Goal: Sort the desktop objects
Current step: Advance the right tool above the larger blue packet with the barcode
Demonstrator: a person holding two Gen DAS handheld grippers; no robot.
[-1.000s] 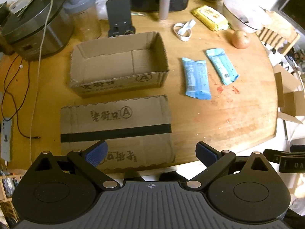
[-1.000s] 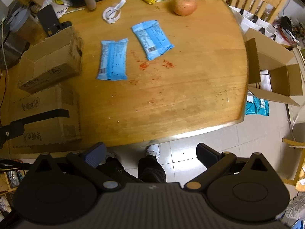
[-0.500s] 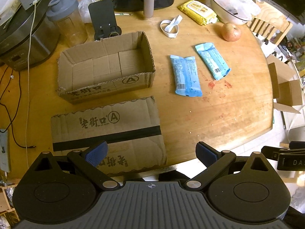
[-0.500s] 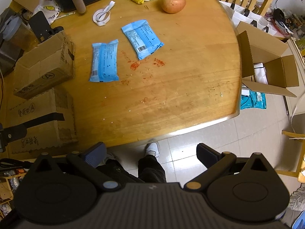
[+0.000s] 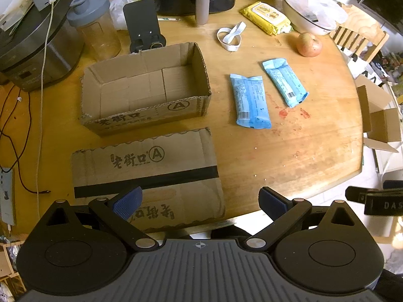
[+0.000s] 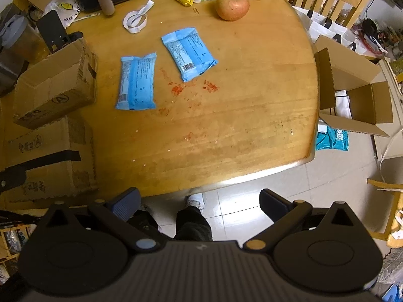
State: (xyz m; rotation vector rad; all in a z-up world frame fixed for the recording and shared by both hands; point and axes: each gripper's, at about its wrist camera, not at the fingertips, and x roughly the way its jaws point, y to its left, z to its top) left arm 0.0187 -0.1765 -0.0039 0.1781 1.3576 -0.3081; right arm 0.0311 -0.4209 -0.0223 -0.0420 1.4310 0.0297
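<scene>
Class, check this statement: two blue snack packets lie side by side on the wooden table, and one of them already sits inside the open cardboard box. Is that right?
Not quite. The open cardboard box holds nothing; the left wrist view looks straight into it. Both blue packets, the nearer one and the farther one, lie on the wooden table beside the box, apart from it.

Boxes lying to the left, packets to the right on the table (image 5: pixel 289 156)

An open box (image 5: pixel 144 88) is sitting behind a flat box (image 5: pixel 146 173) near the front edge. Two packets are lying right of the open box: the near packet (image 5: pixel 250 100) just beside the far packet (image 5: pixel 284 81), apart. Behind them an apple (image 5: pixel 308 44), a band (image 5: pixel 230 36) and a wipes pack (image 5: pixel 264 17) are resting. A stand (image 5: pixel 143 25) and a bottle (image 5: pixel 94 22) are standing behind the open box.
</scene>
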